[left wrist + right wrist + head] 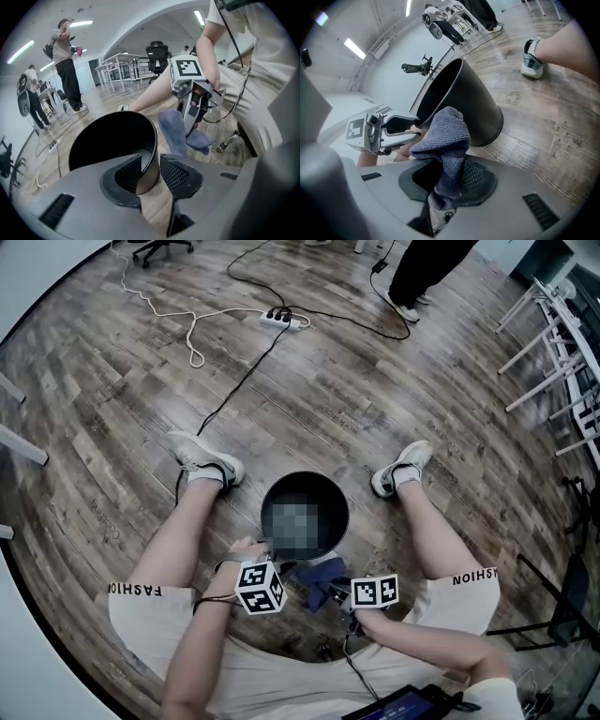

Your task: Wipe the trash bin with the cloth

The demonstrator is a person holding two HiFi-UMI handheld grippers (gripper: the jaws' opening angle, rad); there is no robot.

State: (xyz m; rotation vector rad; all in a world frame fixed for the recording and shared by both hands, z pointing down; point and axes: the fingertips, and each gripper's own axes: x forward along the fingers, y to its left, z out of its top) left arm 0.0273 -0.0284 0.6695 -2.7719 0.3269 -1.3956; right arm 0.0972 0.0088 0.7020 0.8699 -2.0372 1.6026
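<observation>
A black round trash bin (305, 486) stands on the wood floor between the seated person's feet. My left gripper (270, 562) is at its near rim. In the left gripper view the bin's wall (117, 140) sits between the jaws of the left gripper (152, 171), one pad inside and one outside, shut on it. A blue-grey cloth (319, 575) hangs just outside the near rim, and my right gripper (330, 589) is shut on it. In the right gripper view the cloth (445, 136) bunches up from the right gripper (447, 176) beside the tilted-looking bin (464, 103), with the left gripper (415, 129) at the rim.
A white power strip (281, 320) with black and white cables lies on the floor beyond the bin. A person (417, 277) stands at the far side. White table legs (553, 343) and a black stand (572, 606) are on the right. The person's shoes (206, 460) (403, 468) flank the bin.
</observation>
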